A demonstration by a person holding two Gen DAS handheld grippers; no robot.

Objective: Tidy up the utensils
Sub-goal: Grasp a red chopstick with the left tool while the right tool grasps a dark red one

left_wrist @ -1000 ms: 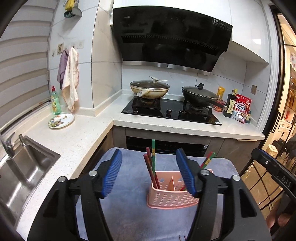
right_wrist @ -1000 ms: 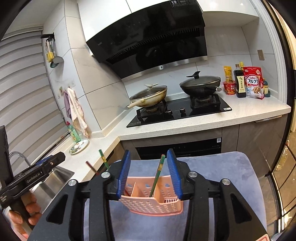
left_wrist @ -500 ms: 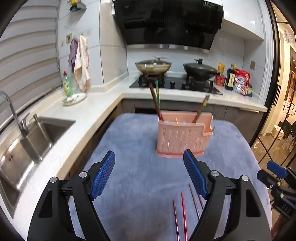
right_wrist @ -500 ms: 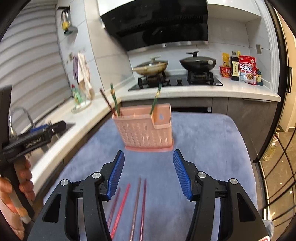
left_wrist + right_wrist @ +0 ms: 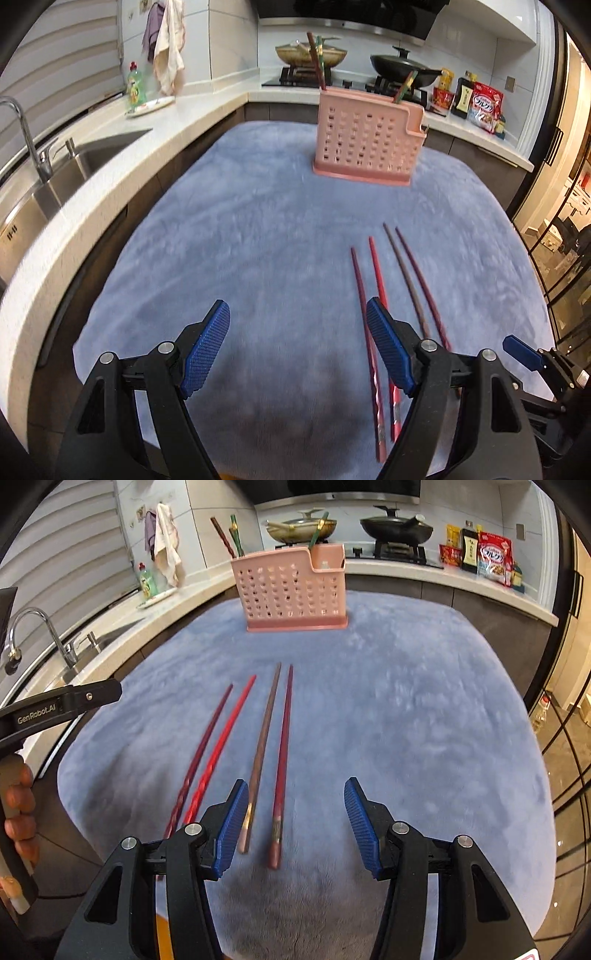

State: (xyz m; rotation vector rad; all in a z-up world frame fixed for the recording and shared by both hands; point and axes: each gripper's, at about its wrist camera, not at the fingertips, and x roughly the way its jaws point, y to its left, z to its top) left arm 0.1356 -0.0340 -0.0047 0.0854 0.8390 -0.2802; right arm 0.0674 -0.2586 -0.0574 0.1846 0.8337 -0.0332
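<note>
Chopsticks (image 5: 258, 753), four of them, are laid side by side on the blue-covered tabletop (image 5: 406, 709), near the pink holder (image 5: 291, 590) where three already stand. Both tools, left (image 5: 299, 350) and right (image 5: 295, 823), have been drawn back from the holder and lowered, jaws spread and empty, so another pickup is judged next.

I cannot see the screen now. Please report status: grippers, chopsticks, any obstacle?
Both hand-held grippers open, empty: left, right. Four chopsticks flat on blue mat; three stand in pink holder. Nothing in the way.
</note>
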